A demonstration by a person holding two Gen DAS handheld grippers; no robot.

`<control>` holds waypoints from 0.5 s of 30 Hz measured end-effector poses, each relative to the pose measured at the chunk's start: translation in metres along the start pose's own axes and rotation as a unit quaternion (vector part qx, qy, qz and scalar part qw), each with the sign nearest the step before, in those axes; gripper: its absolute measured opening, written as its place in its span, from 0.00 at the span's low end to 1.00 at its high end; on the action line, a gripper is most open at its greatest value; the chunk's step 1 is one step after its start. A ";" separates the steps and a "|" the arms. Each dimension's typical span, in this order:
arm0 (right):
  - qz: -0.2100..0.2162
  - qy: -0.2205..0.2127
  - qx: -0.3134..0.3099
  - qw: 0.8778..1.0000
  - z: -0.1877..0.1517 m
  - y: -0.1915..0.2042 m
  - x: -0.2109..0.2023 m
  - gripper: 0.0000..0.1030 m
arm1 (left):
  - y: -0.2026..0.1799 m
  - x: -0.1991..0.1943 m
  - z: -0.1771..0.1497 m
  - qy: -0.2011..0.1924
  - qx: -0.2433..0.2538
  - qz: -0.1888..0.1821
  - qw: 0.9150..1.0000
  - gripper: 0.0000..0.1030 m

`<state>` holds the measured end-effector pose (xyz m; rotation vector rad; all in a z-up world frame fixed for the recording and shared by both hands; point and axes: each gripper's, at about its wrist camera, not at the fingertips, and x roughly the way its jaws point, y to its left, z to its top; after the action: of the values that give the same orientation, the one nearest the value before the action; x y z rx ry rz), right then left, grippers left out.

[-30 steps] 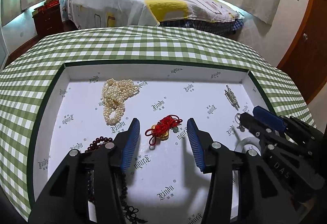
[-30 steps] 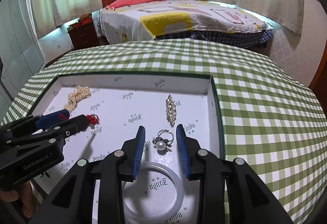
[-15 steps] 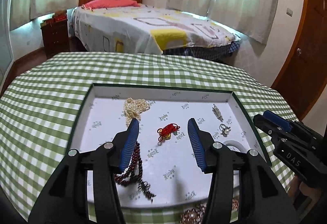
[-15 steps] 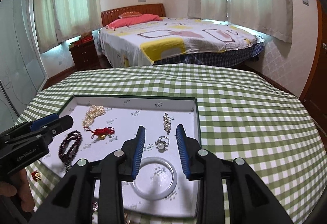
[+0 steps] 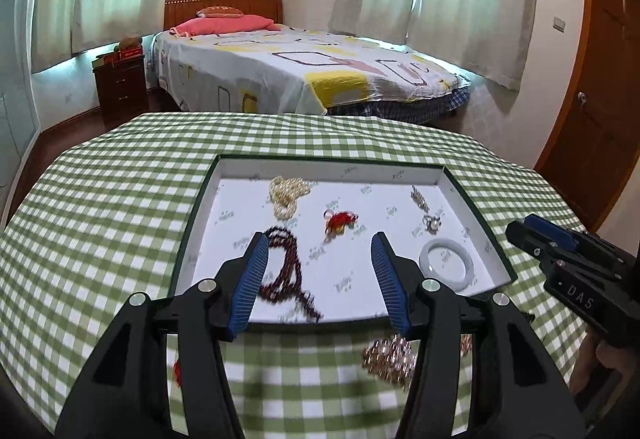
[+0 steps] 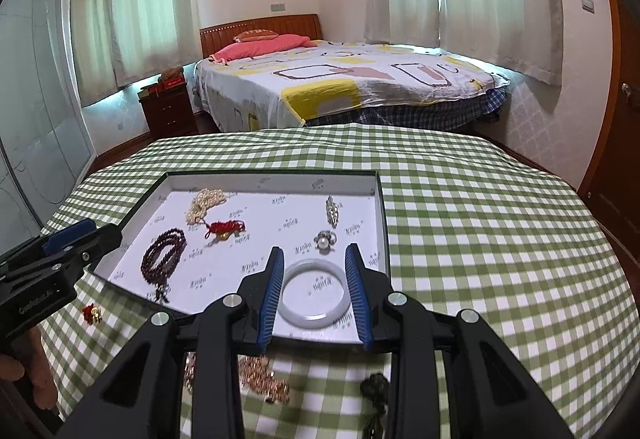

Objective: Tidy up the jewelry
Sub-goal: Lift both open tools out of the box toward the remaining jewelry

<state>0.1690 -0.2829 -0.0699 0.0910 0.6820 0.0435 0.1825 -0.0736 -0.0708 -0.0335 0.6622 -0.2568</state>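
Both grippers hang above the near edge of the tray (image 6: 382, 211), each with nothing in it. The left gripper (image 5: 320, 275) is spread wide, and its jaws have just been opening further with nothing between them. The right gripper (image 6: 314, 291) stands partly spread, its jaws clear of the white bangle (image 6: 314, 293) seen beneath them.

Six pieces already lie in the tray: pearls (image 6: 204, 205), a red knot charm (image 6: 224, 229), dark beads (image 6: 162, 259), a brooch (image 6: 331, 211), a pearl ring (image 6: 325, 240) and the bangle. The step in hand looks like the gap between one placement and the next pick.

Left on the bench (image 6: 500, 239), outside the tray's near wall, are a gold chain (image 6: 264, 375), a small red charm (image 6: 91, 313) and a dark piece (image 6: 374, 385) (blurred; what it is cannot be told).

The next move calls for one gripper to come down over a loose piece, probably the chain, jaws astride it. A heaped chain gives little to pinch, so the pads must close low against the cloth without catching it, then carry the chain to a bare patch of the tray.
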 end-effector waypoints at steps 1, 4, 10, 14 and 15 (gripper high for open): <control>-0.001 0.001 0.000 1.000 -0.003 0.000 -0.002 0.32 | 0.001 -0.003 -0.003 0.000 0.000 0.001 1.000 0.51; -0.002 0.003 0.001 1.000 -0.008 0.000 -0.006 0.32 | 0.007 -0.010 -0.010 0.001 -0.003 0.005 1.000 0.51; -0.004 0.009 0.003 1.000 -0.021 0.001 -0.010 0.32 | 0.019 -0.022 -0.023 0.005 -0.010 0.018 1.000 0.51; -0.002 0.015 0.004 1.000 -0.029 0.002 -0.012 0.32 | 0.028 -0.029 -0.033 0.009 -0.014 0.027 0.999 0.51; -0.001 0.016 0.004 1.000 -0.031 0.002 -0.012 0.32 | 0.031 -0.031 -0.036 0.009 -0.015 0.030 0.999 0.51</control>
<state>0.1400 -0.2792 -0.0862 0.0977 0.7135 0.0393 0.1439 -0.0345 -0.0838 -0.0400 0.6840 -0.1892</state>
